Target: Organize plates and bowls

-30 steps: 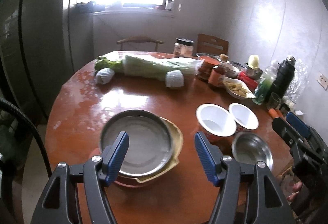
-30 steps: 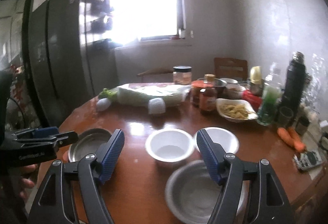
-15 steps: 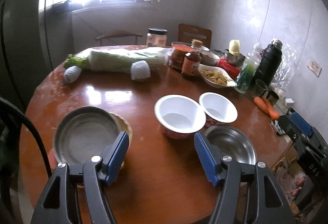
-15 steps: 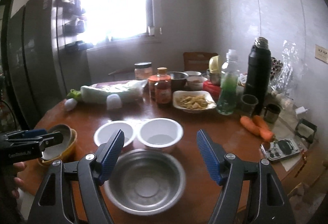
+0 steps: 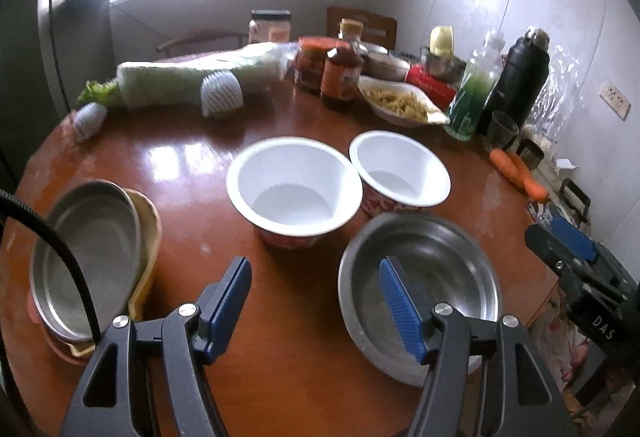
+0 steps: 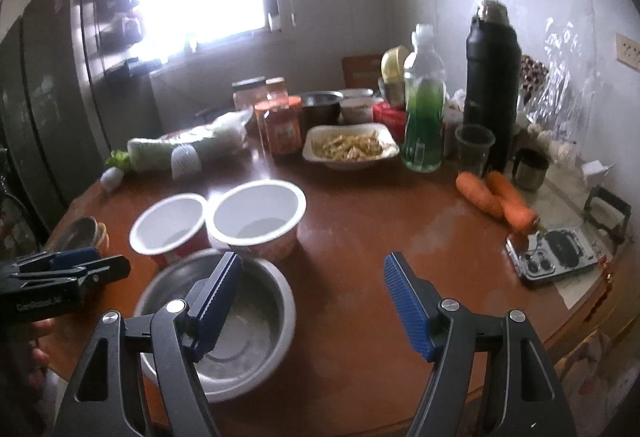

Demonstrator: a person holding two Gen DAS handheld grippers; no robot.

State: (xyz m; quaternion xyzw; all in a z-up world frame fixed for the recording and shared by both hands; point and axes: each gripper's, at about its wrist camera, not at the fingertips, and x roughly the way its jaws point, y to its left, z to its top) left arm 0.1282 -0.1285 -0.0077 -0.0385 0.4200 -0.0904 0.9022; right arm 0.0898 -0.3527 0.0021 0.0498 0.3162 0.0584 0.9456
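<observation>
Hovering released over the round steel bowl [image 5: 420,289], the left gripper [image 5: 316,301] and right gripper [image 6: 312,301] are gaping beside two white cups [image 5: 294,191].

Two white bowls [image 5: 294,189] stand upright mid-table; a steel bowl [image 5: 420,273] near the front edge; stacked plates [image 5: 88,257] at the left edge.
</observation>
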